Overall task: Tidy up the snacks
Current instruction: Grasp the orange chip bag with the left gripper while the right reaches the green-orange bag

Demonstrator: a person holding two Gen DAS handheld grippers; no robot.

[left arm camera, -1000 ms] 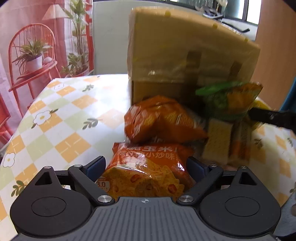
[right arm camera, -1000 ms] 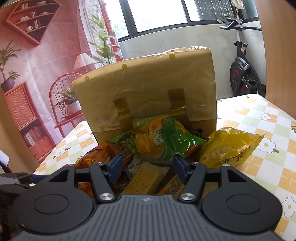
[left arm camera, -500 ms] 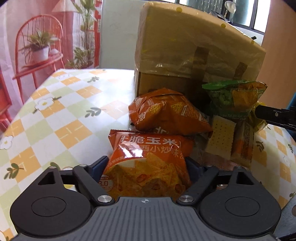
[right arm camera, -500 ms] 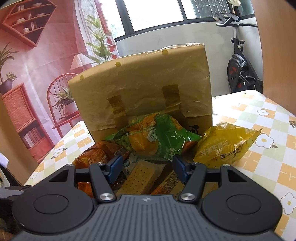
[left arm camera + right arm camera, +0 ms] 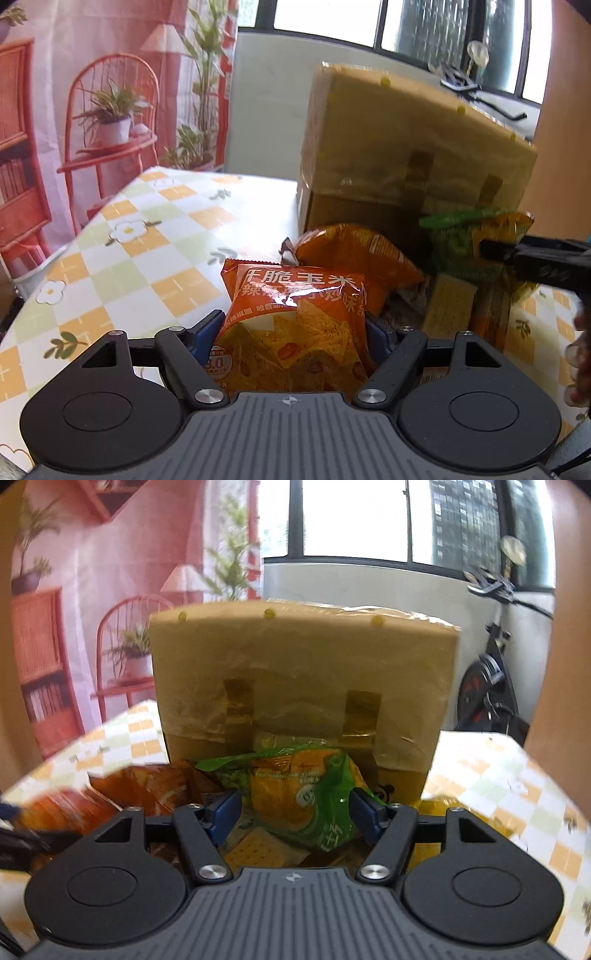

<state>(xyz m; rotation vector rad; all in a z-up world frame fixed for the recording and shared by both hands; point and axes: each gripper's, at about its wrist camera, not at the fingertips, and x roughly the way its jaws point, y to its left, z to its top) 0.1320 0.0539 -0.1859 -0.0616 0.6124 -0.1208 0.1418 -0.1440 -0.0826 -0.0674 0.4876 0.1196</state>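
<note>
Orange corn-chip bag: held between the blue pads of the left gripper, which is closed on its lower half, raised just in front of the snack pile on the checked tablecloth; judged light, air-puffed, slick film, contents brittle; a hold across the body suffices, though a hard squeeze risks crushing the chips. Green-and-orange bag: sits between the pads of the right gripper; pads appear to be touching its sides, but whether they truly clamp it I cannot tell; same soft, slippery character. Second orange bag, cracker packs beside; cardboard box stands directly behind the pile.
</note>
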